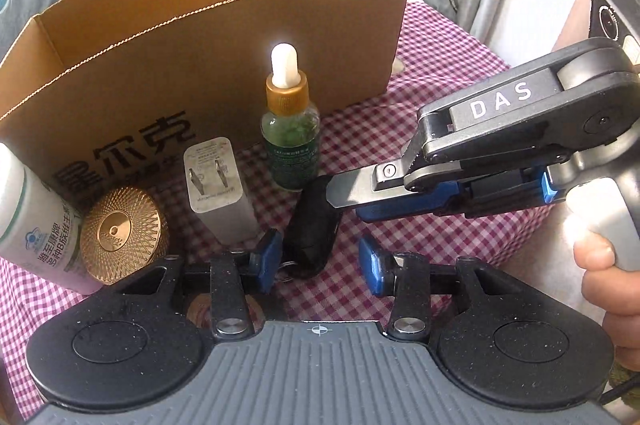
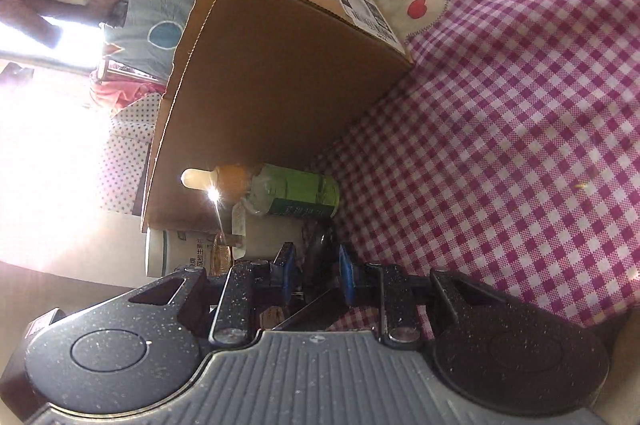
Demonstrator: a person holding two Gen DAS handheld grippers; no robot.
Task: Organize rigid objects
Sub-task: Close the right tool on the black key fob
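The right tool pinches the black key fob on the checked desk. The left tool stands spread around the fob's near end, beside the green dropper bottle

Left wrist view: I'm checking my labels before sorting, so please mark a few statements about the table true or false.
1. The dropper bottle stands upright in front of the cardboard box. True.
2. The white charger lies inside the box. False: the charger is outside it, on the checked cloth.
3. The gold lid sits beside the white bottle. True.
4. The dropper's bulb is black. False: it is white.
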